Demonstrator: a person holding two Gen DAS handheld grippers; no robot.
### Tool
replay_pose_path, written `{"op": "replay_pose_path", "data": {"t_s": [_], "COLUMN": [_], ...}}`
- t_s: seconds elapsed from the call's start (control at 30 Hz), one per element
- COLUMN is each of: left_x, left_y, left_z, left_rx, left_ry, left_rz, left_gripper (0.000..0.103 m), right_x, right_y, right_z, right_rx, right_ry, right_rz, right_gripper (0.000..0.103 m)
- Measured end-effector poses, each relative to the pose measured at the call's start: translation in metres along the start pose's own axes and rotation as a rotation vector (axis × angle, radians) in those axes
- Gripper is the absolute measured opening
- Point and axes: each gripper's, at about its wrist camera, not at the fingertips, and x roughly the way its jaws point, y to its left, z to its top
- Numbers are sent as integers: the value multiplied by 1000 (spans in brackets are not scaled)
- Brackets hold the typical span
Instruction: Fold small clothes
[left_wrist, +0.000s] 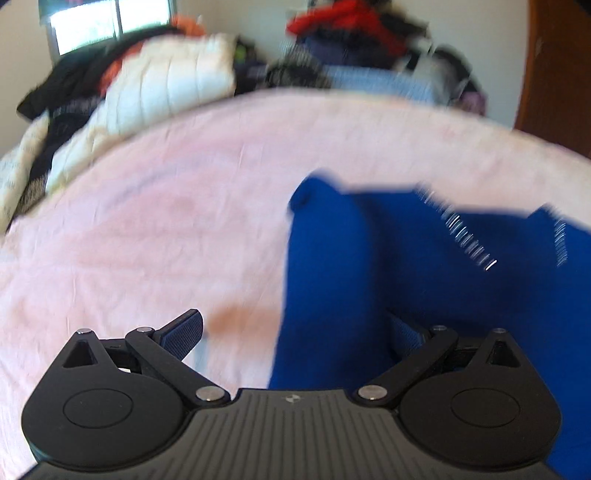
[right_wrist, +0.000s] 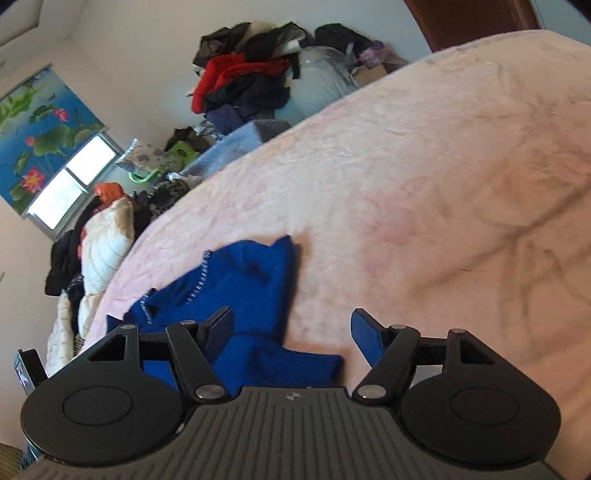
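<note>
Both pairs of fingers stand spread wide and grip nothing: the left gripper (left_wrist: 295, 332) hangs over the left edge of the blue knit sweater (left_wrist: 424, 266), the right gripper (right_wrist: 291, 332) over its near sleeve end. That sweater lies rumpled on the pink bedsheet (right_wrist: 424, 192). Closing from here could pinch sheet along with knit, or catch one layer only, skewing the fold. Farther off sits the clothes pile (right_wrist: 251, 77). No readable writing shows; each gripper bears only a tiny emblem.
</note>
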Motion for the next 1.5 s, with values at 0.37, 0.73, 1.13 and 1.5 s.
{"op": "replay_pose_path", "data": {"t_s": [0.37,0.73,1.13,1.5], "left_x": [-59,5,-44,-64], "left_y": [-15,-44,42,36], "left_z": [5,-6,1,-7], "left_rx": [-94,282,-225,-300], "left_ry": [-242,-196,-212,-27], "left_rz": [-285,16,-281,-442], "left_gripper": [103,103,103,103], "right_x": [24,5,44,31], "right_y": [-7,16,12,26], "right_z": [-27,-16,-20,-15], "right_rx": [148,222,178,175], "right_ry": [111,54,121,141], "right_rz": [184,439,304,395], "right_gripper": [26,14,14,16]}}
